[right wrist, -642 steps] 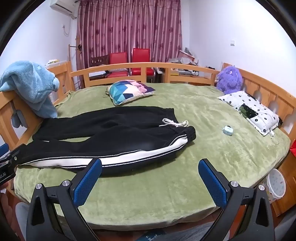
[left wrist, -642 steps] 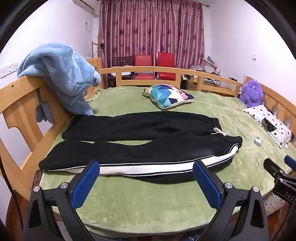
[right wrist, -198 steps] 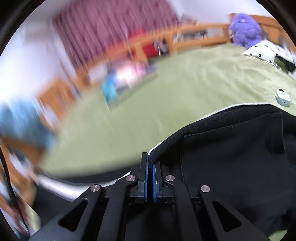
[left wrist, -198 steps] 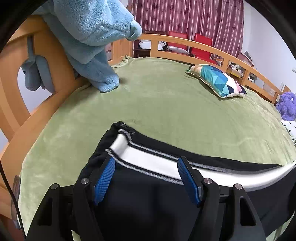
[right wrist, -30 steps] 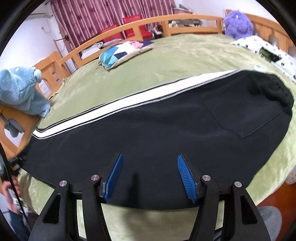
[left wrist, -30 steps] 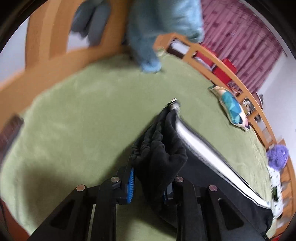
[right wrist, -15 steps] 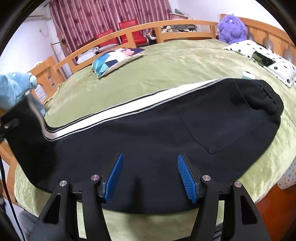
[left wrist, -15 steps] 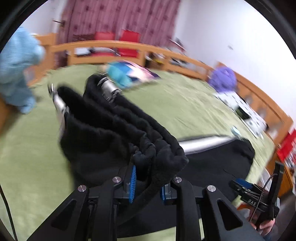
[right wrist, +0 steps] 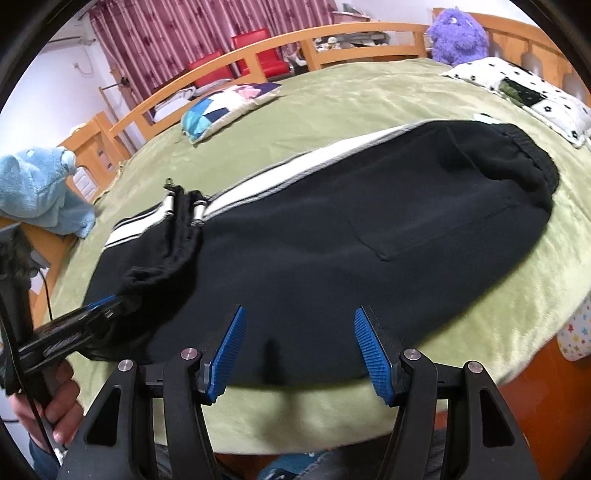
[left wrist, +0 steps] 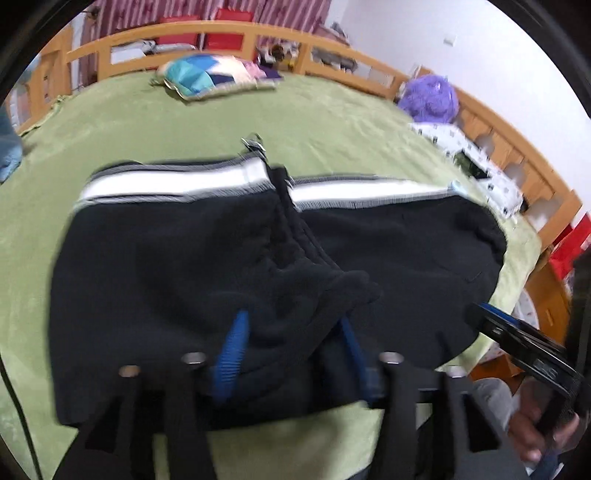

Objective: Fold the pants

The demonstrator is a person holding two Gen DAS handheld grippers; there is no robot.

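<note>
left claw (left wrist: 291, 354): blue pads (left wrist: 231, 360) parted a little, with a bunched wad of black cloth between them; motion blur, cannot tell whether the pads press it or only flank it. the wad is the leg-cuff end of the pants (left wrist: 399, 251), carried over onto the upper part of the same garment. in the right wrist view the left claw (right wrist: 110, 306) enters from the left edge, its tip buried in that same cuff.

right claw (right wrist: 297, 354): released, pads (right wrist: 371, 354) wide apart, nothing between them, hanging over the near edge of the pants (right wrist: 369, 221) without touching.

pants: black, 1 white side stripe (right wrist: 280, 173) along the far edge. they lie on the green bed cover (right wrist: 369, 99), near the front of the bed. waistband (right wrist: 532, 158) to the right, back pocket seam facing up. the folded-over leg end rests on the left half, its stripe end and a small zipper pull (left wrist: 253, 144) at the far edge.

beyond: patchwork cushion (right wrist: 225, 105) farther back on the cover; spotted pillow (right wrist: 517, 92) at the right; purple plush toy (right wrist: 458, 33) by the wooden bed rail (right wrist: 332, 37); blue fleece (right wrist: 40, 188) draped on the rail at the left. red chairs (right wrist: 258, 48) and maroon curtain (right wrist: 184, 26) behind the bed.
</note>
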